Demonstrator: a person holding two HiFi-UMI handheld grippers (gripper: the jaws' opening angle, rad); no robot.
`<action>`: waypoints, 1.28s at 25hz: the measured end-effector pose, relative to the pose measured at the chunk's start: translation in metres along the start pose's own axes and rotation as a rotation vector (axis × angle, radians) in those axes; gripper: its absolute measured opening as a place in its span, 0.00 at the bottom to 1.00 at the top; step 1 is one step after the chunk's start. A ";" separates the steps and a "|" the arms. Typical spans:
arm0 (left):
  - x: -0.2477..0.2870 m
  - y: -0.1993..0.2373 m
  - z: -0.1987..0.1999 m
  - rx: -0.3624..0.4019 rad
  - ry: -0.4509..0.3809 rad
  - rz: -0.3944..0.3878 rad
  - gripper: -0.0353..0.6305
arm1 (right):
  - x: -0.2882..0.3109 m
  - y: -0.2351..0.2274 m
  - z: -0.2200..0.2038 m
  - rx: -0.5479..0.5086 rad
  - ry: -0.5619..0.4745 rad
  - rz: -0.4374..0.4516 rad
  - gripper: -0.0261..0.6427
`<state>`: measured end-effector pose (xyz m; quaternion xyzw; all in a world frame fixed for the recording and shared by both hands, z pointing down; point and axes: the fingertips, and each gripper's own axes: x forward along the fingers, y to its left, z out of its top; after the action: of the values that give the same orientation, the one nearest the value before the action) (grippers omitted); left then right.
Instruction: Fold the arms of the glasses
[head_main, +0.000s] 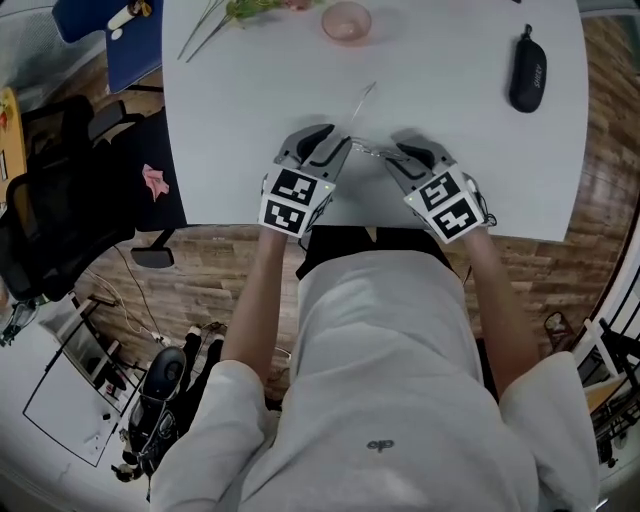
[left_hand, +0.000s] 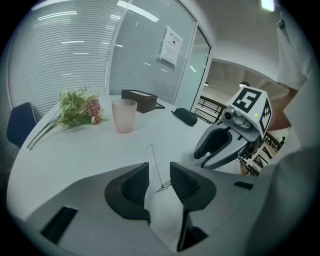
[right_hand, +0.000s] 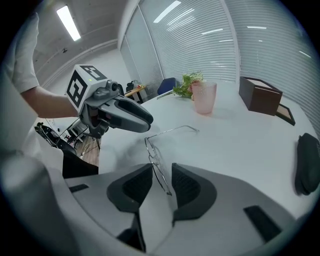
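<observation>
Glasses (head_main: 368, 151), where?
– Near edge of the white table (head_main: 450, 70), between both grippers.

Left gripper (left_hand: 159, 176)?
– Jaws spread, unfolded arm (left_hand: 153, 159) standing in the gap, not pinched.

Right gripper (right_hand: 161, 178)?
– Spread too, lens frame (right_hand: 156, 159) between its pads, unclamped.

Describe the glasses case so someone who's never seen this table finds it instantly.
Start at the white table. Toward its right edge, apart from the pink cup and flowers, lies the glasses case. It is the only black, oblong pouch; the brown box is square-cornered.
</observation>
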<state>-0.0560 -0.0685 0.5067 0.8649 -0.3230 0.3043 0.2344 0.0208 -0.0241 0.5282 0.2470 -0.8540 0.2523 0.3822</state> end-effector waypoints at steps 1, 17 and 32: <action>0.000 0.001 0.003 -0.004 -0.003 -0.013 0.26 | -0.001 0.000 0.000 0.011 0.000 -0.011 0.23; 0.026 0.004 0.018 0.025 0.019 -0.264 0.26 | -0.018 0.000 -0.009 0.219 -0.018 -0.252 0.23; 0.017 -0.022 0.006 0.203 0.059 -0.520 0.41 | -0.021 -0.008 -0.011 0.305 -0.044 -0.357 0.23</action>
<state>-0.0276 -0.0638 0.5098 0.9286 -0.0514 0.2896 0.2262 0.0438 -0.0179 0.5204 0.4542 -0.7570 0.3012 0.3604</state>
